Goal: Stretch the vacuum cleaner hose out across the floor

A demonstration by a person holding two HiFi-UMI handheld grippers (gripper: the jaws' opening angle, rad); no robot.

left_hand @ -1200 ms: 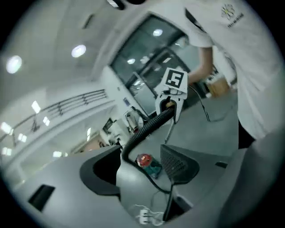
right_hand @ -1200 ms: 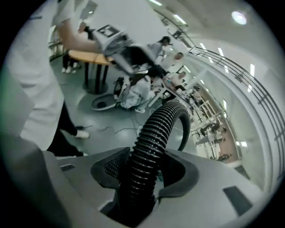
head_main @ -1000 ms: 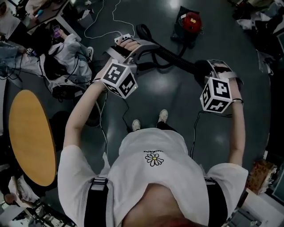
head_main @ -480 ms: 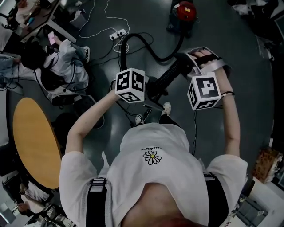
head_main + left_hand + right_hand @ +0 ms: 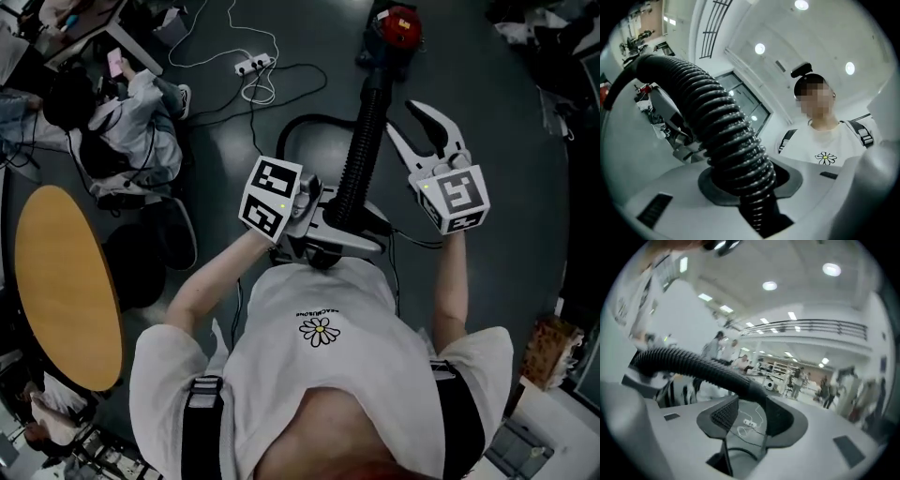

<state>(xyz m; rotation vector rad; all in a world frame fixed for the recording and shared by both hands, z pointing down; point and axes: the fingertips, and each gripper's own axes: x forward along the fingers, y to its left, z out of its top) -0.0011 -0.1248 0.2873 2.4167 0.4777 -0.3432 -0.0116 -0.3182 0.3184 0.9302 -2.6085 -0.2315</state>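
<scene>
The black ribbed vacuum hose [image 5: 368, 131] runs straight from the red vacuum cleaner [image 5: 396, 26] at the top down toward my chest. My left gripper [image 5: 336, 230] has just been closing and is shut on the hose's near end. In the left gripper view the hose [image 5: 717, 122] passes between the pads of that gripper [image 5: 750, 187] and arches away to the left. My right gripper [image 5: 405, 120] hovers just right of the hose, open and holding nothing; its jaws have narrowed slightly. In the right gripper view the hose [image 5: 689, 363] crosses beyond the open right gripper [image 5: 745, 423].
A white power strip [image 5: 251, 66] with looped cables lies on the dark floor at upper left. A seated person [image 5: 131, 122] is at the left, above a round wooden table [image 5: 66, 281]. A thin black cable [image 5: 300, 120] loops left of the hose.
My left gripper swung in from the upper left to the centre, rolled over and closed on the hose. My right gripper let go of the hose. The hose went from curved to straight.
</scene>
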